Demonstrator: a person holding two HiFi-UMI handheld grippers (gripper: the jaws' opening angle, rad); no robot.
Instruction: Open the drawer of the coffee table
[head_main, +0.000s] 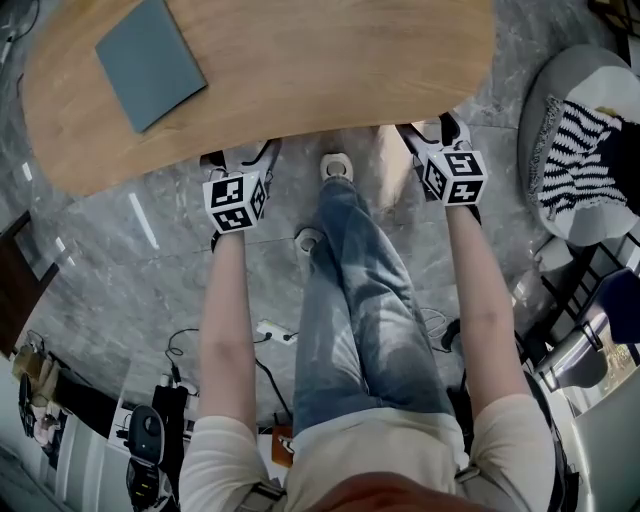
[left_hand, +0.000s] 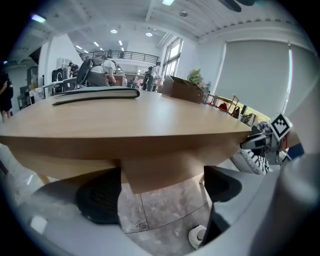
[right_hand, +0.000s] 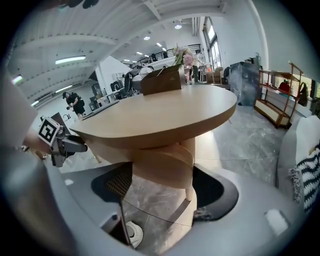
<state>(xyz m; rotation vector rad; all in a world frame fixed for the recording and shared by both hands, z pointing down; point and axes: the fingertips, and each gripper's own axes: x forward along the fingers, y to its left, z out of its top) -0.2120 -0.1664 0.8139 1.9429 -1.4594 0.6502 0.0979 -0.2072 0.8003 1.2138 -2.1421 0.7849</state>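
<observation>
Opening looks not yet begun: the light wooden drawer block (left_hand: 160, 172) sits tucked under the coffee table's oval pale-wood worktop (head_main: 300, 70). The left tool (head_main: 240, 160) and right tool (head_main: 428, 132) hover at its near edge, jaws wide apart, gripping nothing. Any handle is hidden beneath the worktop.

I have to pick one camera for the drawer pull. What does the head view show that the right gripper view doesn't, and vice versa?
Only the head view: the person's jeans and forearms from above. Only the right gripper view: the curved body under the tabletop side-on, a brown box on the table, and the right gripper with its jaws open, gripping nothing. Both: the tabletop, the left gripper and the striped cushion.
</observation>
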